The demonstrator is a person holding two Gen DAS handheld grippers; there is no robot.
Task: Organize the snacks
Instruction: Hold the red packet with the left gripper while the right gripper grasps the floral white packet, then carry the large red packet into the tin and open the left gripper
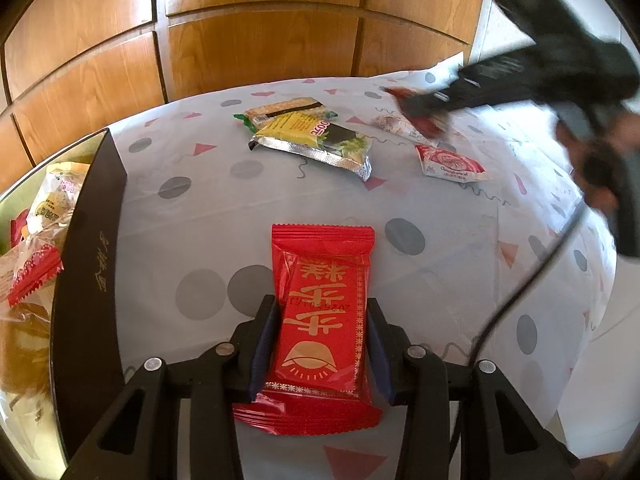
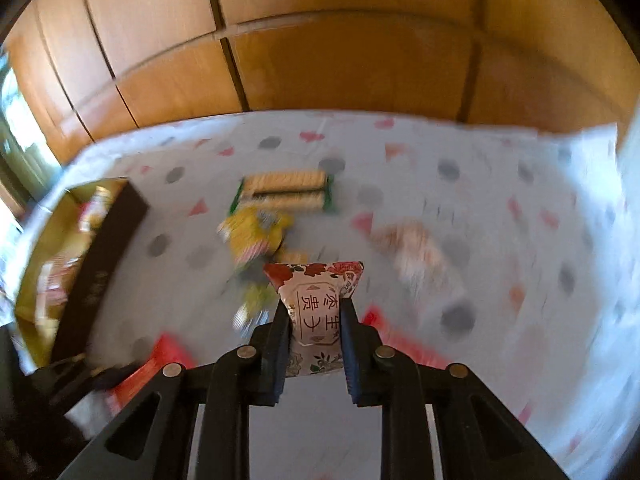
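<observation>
On the far left, a dark box (image 1: 86,264) sits on the desk (image 1: 248,208) with snack bags inside. Next to it, the left gripper (image 1: 322,344) squeezes a red snack pack (image 1: 324,320) that lies flat on the spotted cloth. Farther back lie a cracker pack (image 1: 286,110) and a yellow snack bag (image 1: 316,142), touching each other. To the right sits a small white and red packet (image 1: 450,162). The right gripper (image 2: 314,344) is closed on a flowery white snack pack (image 2: 316,312), holding it above the desk.
</observation>
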